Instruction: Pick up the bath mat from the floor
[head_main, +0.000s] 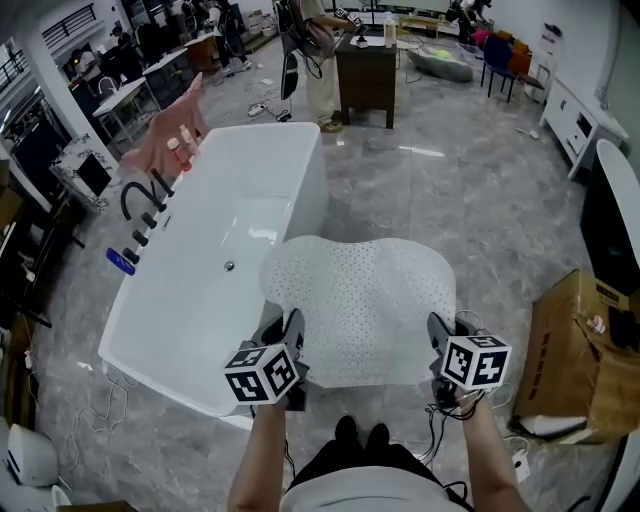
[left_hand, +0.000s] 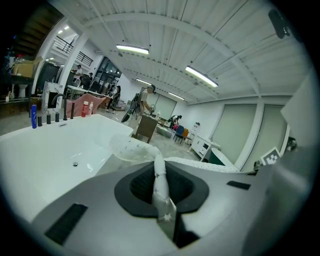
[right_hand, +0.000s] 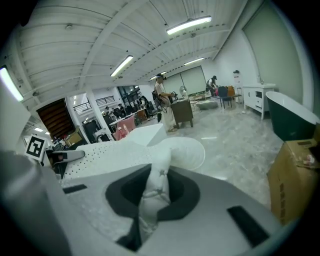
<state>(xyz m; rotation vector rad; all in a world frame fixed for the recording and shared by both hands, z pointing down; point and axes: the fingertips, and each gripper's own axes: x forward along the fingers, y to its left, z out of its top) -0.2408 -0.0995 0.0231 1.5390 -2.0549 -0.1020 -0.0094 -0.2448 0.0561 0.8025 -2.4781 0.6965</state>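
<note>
A white perforated bath mat (head_main: 360, 300) hangs stretched between my two grippers, lifted off the grey floor and spread out flat in front of me. My left gripper (head_main: 293, 335) is shut on its near left corner, and the pinched white edge (left_hand: 159, 185) runs up between the jaws in the left gripper view. My right gripper (head_main: 437, 335) is shut on the near right corner, with bunched mat (right_hand: 155, 192) between the jaws in the right gripper view. The mat's far left part overlaps the rim of the white bathtub (head_main: 215, 200).
The bathtub stands at left with black taps (head_main: 145, 215) and a pink towel (head_main: 165, 135) at its far end. A cardboard box (head_main: 580, 360) sits at right. A dark cabinet (head_main: 365, 75) and people stand farther back. Cables (head_main: 105, 395) lie on the floor near the tub.
</note>
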